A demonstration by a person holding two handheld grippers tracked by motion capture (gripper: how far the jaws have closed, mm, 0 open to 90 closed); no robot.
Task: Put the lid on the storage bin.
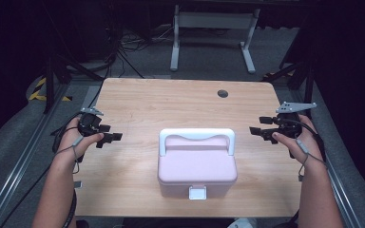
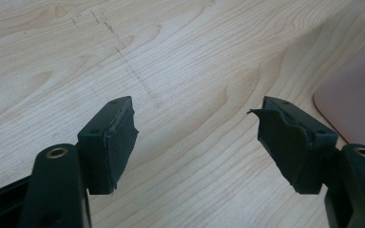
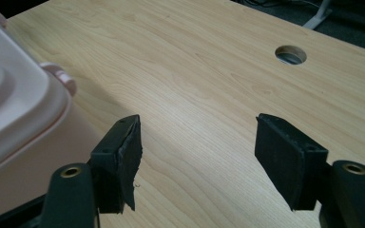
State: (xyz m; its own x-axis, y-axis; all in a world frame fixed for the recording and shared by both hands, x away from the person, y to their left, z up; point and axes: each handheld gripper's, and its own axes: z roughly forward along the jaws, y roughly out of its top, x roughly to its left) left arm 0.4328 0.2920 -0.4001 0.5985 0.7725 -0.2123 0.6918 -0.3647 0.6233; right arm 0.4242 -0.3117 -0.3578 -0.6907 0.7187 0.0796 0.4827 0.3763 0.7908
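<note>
A pink lidded box (image 1: 197, 164) with a white handle and a white front latch (image 1: 197, 192) stands closed near the table's front middle. My left gripper (image 1: 109, 138) hovers to its left, jaws pointing toward the box, open with bare wood between them (image 2: 197, 137); a corner of the box (image 2: 356, 99) lies at the right of that view. My right gripper (image 1: 259, 131) hangs to the box's right, open and holding nothing (image 3: 197, 152). The box's side (image 3: 24, 109) rises at the left of the right gripper view.
The wooden table (image 1: 171, 104) has a round cable hole (image 1: 223, 93) at the back right, also visible as a hole (image 3: 291, 54) beyond the right jaws. A white desk frame (image 1: 214, 28) stands on the floor behind. Metal rails run along both sides.
</note>
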